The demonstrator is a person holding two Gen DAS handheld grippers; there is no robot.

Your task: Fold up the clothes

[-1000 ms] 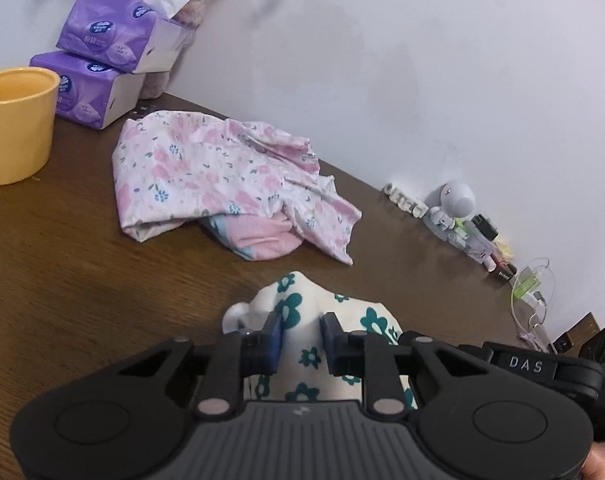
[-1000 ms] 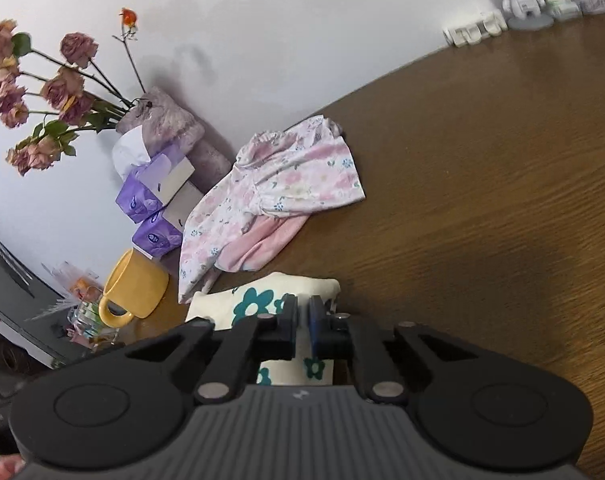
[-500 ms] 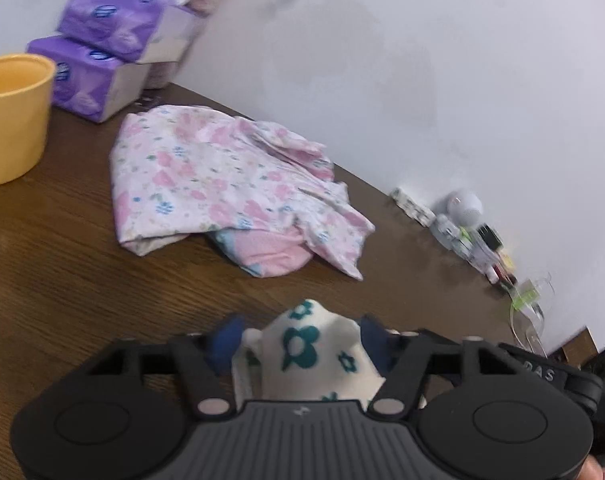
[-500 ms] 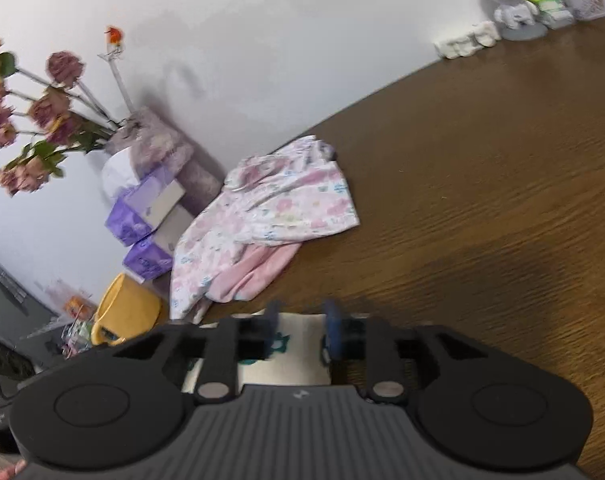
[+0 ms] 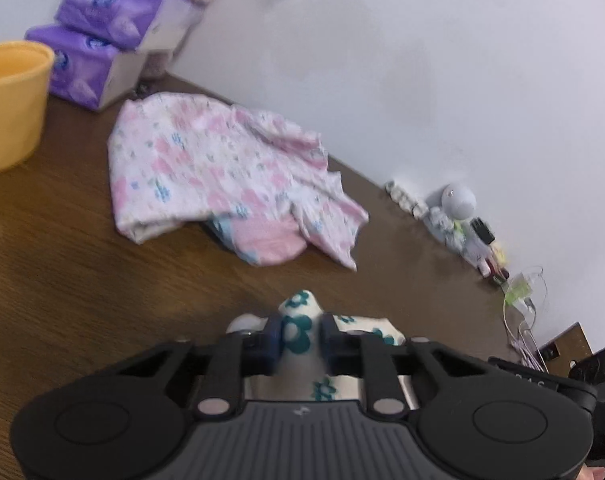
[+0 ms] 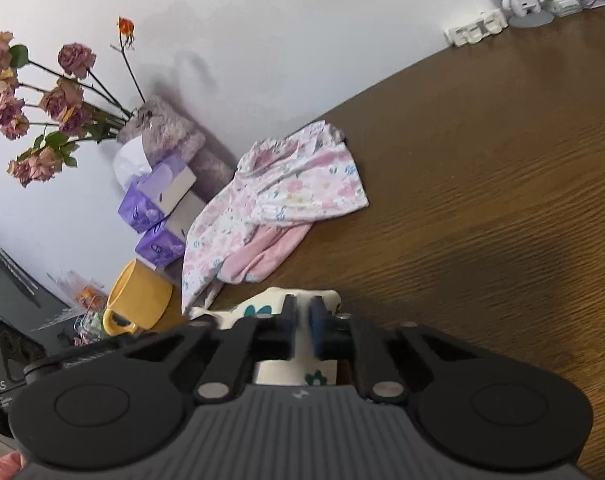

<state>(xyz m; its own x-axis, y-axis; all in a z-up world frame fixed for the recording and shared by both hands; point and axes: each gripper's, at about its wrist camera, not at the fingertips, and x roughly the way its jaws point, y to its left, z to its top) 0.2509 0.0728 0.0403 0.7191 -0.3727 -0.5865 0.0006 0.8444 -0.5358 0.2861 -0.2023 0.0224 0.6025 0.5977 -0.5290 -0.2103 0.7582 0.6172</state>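
Note:
A cream cloth with teal flowers (image 5: 299, 307) lies on the brown wooden table (image 5: 62, 272) right under both grippers. My left gripper (image 5: 300, 340) is closing, and a raised fold of this cloth is pinched between its blue pads. The right gripper (image 6: 302, 320) is closing too, its pads nearly together on a thin edge of the same cream cloth (image 6: 258, 309). A crumpled pink floral garment (image 5: 206, 172) with a plain pink piece under it lies farther back by the wall, apart from both grippers; the right wrist view shows this pink garment (image 6: 290, 188) too.
A yellow cup (image 5: 6, 104) and stacked purple tissue packs (image 5: 98, 40) stand at the back left. Dried roses (image 6: 42, 100) lean over the packs. A small white robot figure (image 5: 456, 200) and cables sit along the wall at right.
Both grippers opened half a second ago and have come together again on the cream cloth. A fold now stands up between the left pads.

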